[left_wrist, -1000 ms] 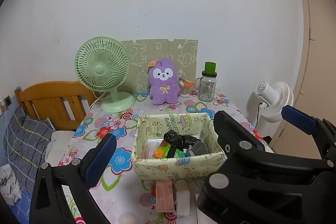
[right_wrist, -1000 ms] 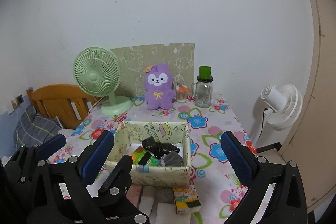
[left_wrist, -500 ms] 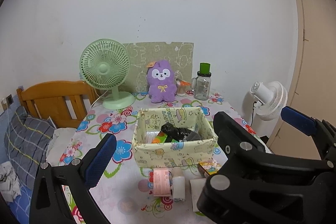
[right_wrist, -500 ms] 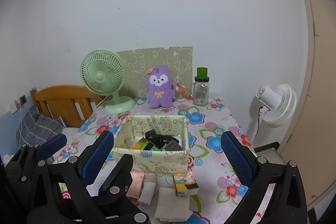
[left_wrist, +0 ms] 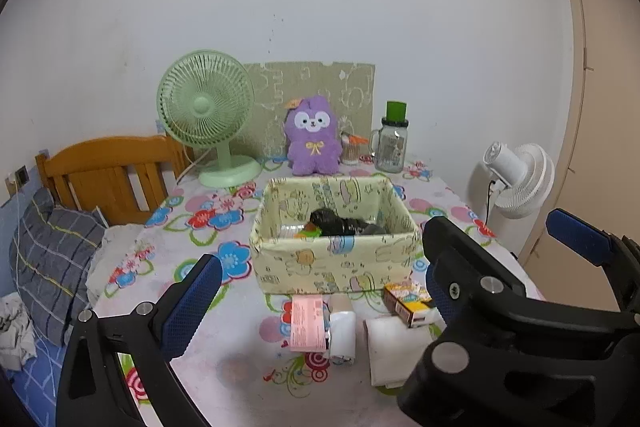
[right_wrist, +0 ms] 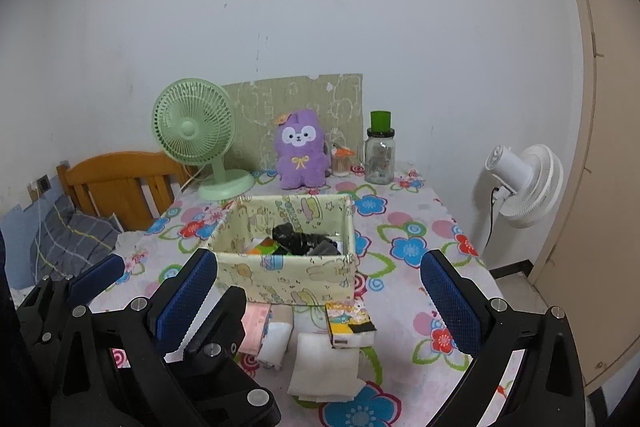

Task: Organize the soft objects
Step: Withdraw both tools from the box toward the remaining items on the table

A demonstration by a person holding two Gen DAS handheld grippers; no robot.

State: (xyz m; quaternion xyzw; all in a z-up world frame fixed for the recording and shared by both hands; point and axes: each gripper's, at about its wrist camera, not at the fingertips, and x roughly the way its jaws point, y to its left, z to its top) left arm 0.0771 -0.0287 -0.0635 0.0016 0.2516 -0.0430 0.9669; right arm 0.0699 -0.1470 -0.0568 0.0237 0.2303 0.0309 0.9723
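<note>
Left wrist view: the left gripper (left_wrist: pixel 376 287) fills the bottom of the frame, its blue-padded jaws spread wide and holding nothing. Its right finger is hidden behind the black body of the right gripper (left_wrist: pixel 508 251), which crosses the lower right. At centre sits a pale yellow fabric storage box printed with cartoons (left_wrist: pixel 336 263), with dark and orange-green items inside. Just below it, on the flower-patterned tablecloth (left_wrist: pixel 192 219), lies a row of small soft things: a pink tissue packet (left_wrist: pixel 307 323), a white rolled cloth (left_wrist: pixel 342 327), a white folded cloth (left_wrist: pixel 394 345) and a yellow printed tissue pack (left_wrist: pixel 408 301). At upper centre stand a green desk fan (left_wrist: pixel 210 115), a purple plush bunny (left_wrist: pixel 313 137) and a glass jar with a green lid (left_wrist: pixel 391 139).

Right wrist view: the right gripper (right_wrist: pixel 320 303), at the bottom, also has its jaws spread and empty. The left gripper's frame sits at lower left, overlapping the pink packet. The box is at centre; the white folded cloth (right_wrist: pixel 326 367) lies at lower centre.

Risks, as a judgement: the two grippers are close together and could knock each other. The soft items touch, so a wide pinch could drag a neighbour along. Limp cloth may unfold or slip, and pushing the light box could shift it.
</note>
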